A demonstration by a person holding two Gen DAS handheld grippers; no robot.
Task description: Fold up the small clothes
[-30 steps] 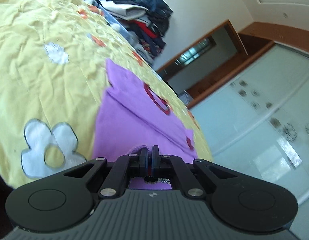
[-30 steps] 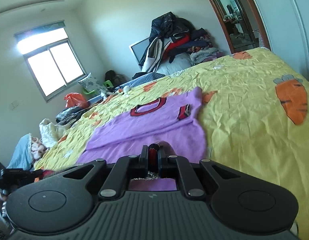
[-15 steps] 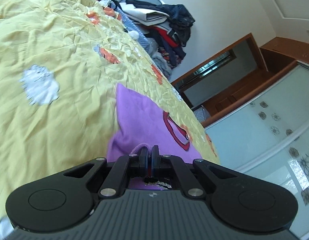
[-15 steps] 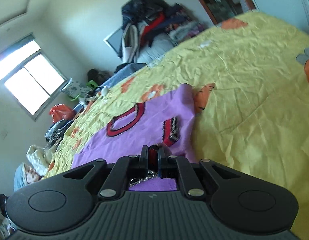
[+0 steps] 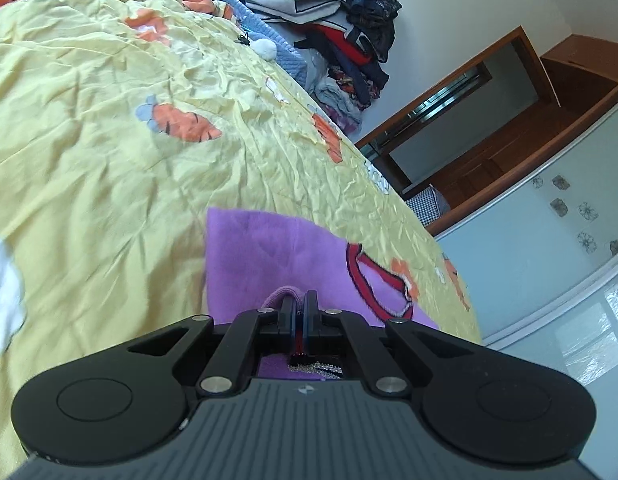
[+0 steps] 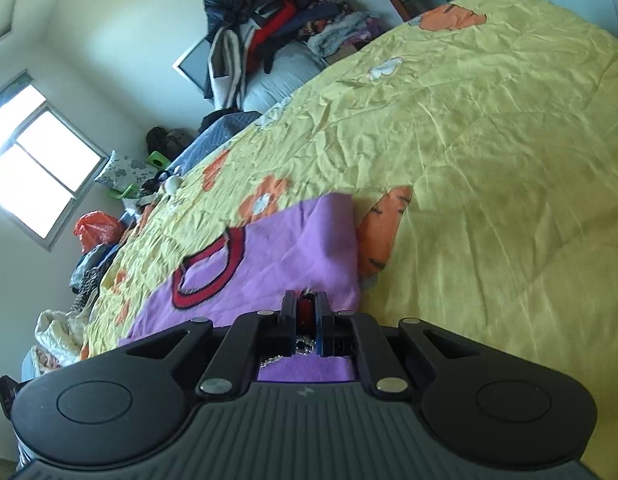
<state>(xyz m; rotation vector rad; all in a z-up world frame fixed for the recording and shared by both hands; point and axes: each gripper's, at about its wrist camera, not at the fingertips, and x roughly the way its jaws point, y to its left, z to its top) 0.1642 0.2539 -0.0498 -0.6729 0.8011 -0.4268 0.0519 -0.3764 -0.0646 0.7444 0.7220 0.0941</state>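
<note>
A purple top (image 5: 269, 256) is being pinched by both the left gripper (image 5: 300, 304) and right gripper (image 6: 307, 306), at 6 o'clock; folding is judged half done, collar (image 6: 213, 276) uncovered on the quilt (image 6: 489, 160).

From twelve round to three o'clock of the right gripper (image 6: 305, 305), the yellow bedspread (image 6: 489, 152) lies bare and wrinkled, open room for a hand to sweep across. The purple shirt (image 6: 293, 240) covers the cloth from nine to twelve, flat and low. At the bed's far end, at about eleven o'clock, a tall heap of clothes (image 6: 269, 28) blocks the way. At ten o'clock of the left gripper (image 5: 299, 312) the bedspread is likewise open; a wardrobe (image 5: 549, 248) closes off three o'clock.
</note>
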